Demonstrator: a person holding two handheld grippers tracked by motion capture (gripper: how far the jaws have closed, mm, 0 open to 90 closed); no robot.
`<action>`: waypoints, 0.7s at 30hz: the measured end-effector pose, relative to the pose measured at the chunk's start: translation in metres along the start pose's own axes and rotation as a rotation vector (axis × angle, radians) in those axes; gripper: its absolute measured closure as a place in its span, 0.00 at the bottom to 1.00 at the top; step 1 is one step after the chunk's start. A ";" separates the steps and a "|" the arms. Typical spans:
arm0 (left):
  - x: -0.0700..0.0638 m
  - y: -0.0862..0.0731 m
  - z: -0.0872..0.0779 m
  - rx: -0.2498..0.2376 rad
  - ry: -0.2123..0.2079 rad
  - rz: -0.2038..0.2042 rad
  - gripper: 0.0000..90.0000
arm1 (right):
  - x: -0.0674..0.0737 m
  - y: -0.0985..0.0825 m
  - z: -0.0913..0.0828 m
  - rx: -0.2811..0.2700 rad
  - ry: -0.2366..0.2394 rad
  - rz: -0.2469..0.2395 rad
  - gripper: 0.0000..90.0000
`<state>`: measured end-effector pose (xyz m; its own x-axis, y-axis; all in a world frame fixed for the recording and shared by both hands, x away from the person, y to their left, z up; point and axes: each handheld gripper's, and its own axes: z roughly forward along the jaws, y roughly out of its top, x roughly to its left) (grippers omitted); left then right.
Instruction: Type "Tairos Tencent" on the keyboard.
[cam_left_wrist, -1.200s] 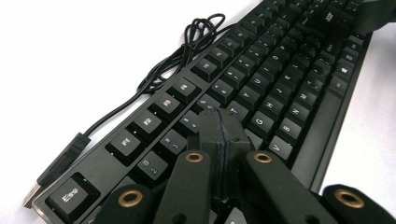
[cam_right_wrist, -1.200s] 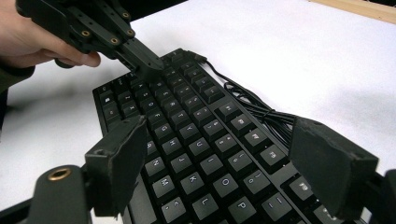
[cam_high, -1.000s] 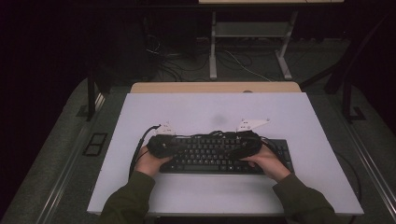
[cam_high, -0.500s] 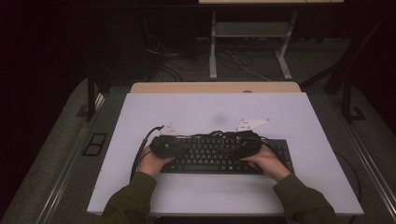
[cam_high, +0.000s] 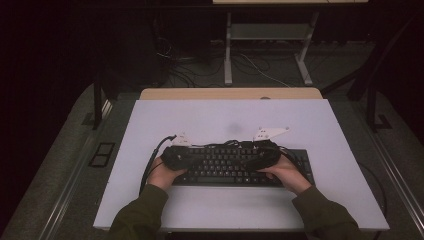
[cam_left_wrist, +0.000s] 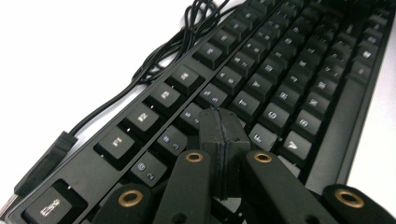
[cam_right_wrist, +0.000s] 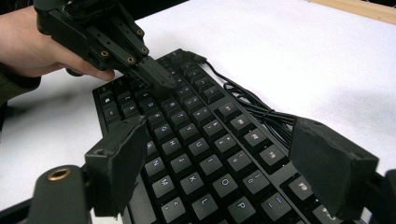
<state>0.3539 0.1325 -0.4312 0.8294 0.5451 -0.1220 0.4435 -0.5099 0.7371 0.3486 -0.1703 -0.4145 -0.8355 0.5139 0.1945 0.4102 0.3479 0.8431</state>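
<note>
You are pressing your closed left hand-held gripper (cam_left_wrist: 219, 140) onto the black keyboard (cam_high: 240, 165) at the surface's (cam_high: 320, 125) six o'clock; your right hand-held gripper (cam_right_wrist: 224, 172) is hovering wide open, empty, typing apparently underway.

A black keyboard (cam_high: 240, 167) lies flat on the white table (cam_high: 220, 115), in the lower middle of the high view, its long side running left to right across the frame. Its keys are dark with pale letters and sit in tidy rows; the escape key shows at the lower left of the left gripper view, the function keys running up and right from it. A thin black cable (cam_left_wrist: 140, 74) leaves the keyboard's far edge, loops in a loose tangle on the table just beside that edge, and ends in a flat plug (cam_left_wrist: 42, 172) lying near the keyboard's corner at the lower left of that view.
</note>
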 end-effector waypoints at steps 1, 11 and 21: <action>0.000 0.001 -0.001 0.001 0.002 0.008 0.99 | 0.000 0.000 0.000 0.000 0.000 0.000 0.21; -0.006 0.005 -0.006 -0.022 -0.009 0.012 0.99 | 0.000 0.000 0.000 -0.002 -0.001 -0.001 0.21; -0.015 0.011 -0.004 -0.033 -0.039 0.020 0.99 | 0.000 0.000 0.000 -0.001 -0.001 0.000 0.21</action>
<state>0.3446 0.1218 -0.4187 0.8510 0.5083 -0.1319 0.4153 -0.4978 0.7614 0.3487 -0.1701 -0.4145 -0.8354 0.5143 0.1940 0.4096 0.3473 0.8435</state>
